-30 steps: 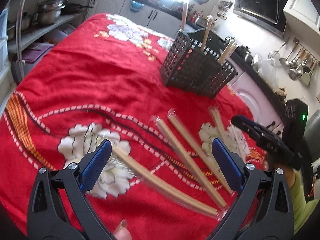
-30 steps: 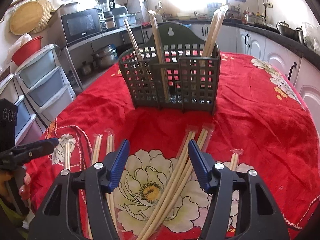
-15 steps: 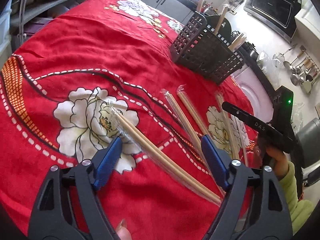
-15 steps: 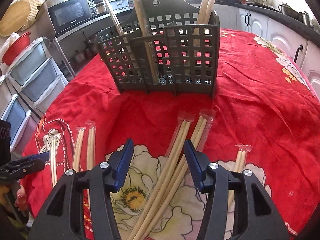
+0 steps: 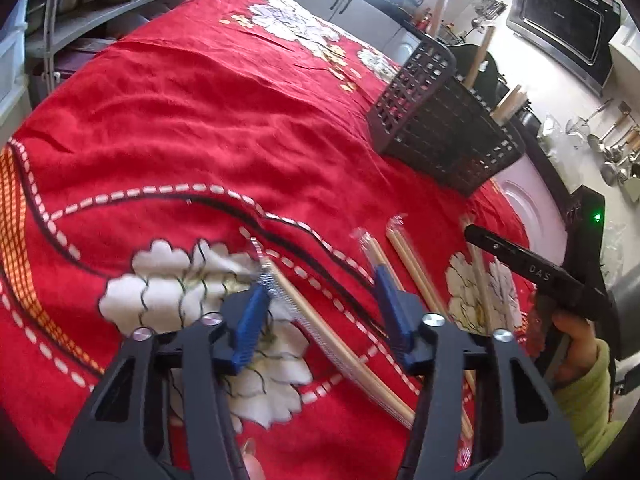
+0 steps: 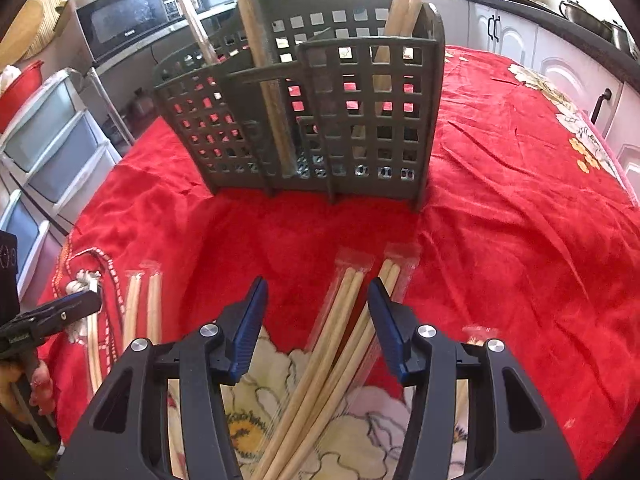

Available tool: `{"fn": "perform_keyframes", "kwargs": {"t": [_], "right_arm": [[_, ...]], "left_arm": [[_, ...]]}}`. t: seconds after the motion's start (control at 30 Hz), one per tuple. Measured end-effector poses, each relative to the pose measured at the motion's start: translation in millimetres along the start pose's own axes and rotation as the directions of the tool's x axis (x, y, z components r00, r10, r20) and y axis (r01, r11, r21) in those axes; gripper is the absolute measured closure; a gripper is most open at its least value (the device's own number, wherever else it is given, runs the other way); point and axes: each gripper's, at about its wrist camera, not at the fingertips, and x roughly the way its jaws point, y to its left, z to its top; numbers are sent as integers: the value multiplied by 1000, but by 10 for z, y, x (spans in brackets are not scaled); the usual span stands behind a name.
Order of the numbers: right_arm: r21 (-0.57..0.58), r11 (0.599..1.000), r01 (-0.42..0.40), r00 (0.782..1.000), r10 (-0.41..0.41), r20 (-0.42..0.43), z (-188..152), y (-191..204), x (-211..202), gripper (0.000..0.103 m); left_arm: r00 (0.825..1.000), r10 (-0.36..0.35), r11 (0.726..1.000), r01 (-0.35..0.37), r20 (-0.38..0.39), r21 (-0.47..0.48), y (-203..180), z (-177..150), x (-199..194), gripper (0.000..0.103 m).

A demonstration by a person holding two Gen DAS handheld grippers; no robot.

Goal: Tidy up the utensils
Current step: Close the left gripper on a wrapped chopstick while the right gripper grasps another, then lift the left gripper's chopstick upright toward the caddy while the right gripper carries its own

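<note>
Several pairs of wooden chopsticks in clear sleeves lie on a red flowered tablecloth. My left gripper (image 5: 320, 300) is open, low over one wrapped pair (image 5: 340, 344) that runs between its blue pads. My right gripper (image 6: 316, 308) is open, straddling two wrapped pairs (image 6: 344, 320) in front of the dark grid utensil basket (image 6: 320, 120). The basket holds a few wrapped pairs upright. It also shows in the left wrist view (image 5: 444, 124). The right gripper's body (image 5: 536, 276) shows at the right of the left wrist view.
More wrapped pairs lie at the left (image 6: 140, 304) and beside the left gripper (image 5: 416, 272). The tablecloth (image 6: 520, 200) drapes over the table edges. Plastic drawers (image 6: 44, 148), a microwave (image 6: 124, 20) and counters surround the table.
Both grippers have moved forward and lower toward the chopsticks. The left gripper's jaws have narrowed around its pair. The right gripper is closer to the basket.
</note>
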Motion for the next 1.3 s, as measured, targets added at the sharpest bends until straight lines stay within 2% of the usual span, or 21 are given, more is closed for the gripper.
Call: {"fn": "perform_keyframes", "kwargs": {"t": [0.1, 0.3, 0.33, 0.4, 0.5, 0.67, 0.73, 0.83, 1.03, 1.3], "right_arm": [[-3, 1000, 16, 1000, -16, -24, 68, 0, 61, 56], [-1, 999, 38, 997, -38, -70, 206, 11, 178, 56], [3, 1000, 27, 996, -27, -84, 228, 8, 205, 62], [24, 1000, 15, 993, -12, -116, 254, -17, 289, 64], [13, 1000, 28, 993, -27, -115, 286, -4, 316, 68], [8, 1000, 15, 993, -13, -117, 293, 36, 311, 86], [10, 1000, -1, 993, 2, -118, 293, 65, 307, 90], [2, 1000, -17, 994, 17, -105, 298, 104, 290, 96], [4, 995, -98, 993, 98, -64, 302, 279, 209, 97], [-59, 982, -179, 982, 183, 57, 320, 527, -194, 97]], "left_arm": [[1000, 15, 1000, -15, -2, -12, 47, 56, 33, 76], [1000, 14, 999, -15, -14, -47, 126, 165, 98, 88], [1000, 12, 999, -13, -16, -53, 138, 179, 104, 88], [1000, 8, 998, -10, -22, -62, 159, 218, 126, 90], [1000, 1, 997, -3, -31, -74, 176, 278, 151, 92], [999, -11, 996, 8, -43, -87, 189, 362, 207, 93], [999, -17, 996, 13, -46, -90, 202, 394, 227, 94], [999, -23, 996, 19, -48, -86, 205, 438, 257, 95], [999, -30, 997, 27, -37, -71, 157, 529, 241, 96], [995, -90, 996, 91, 30, -14, -62, 647, -14, 99]]}}
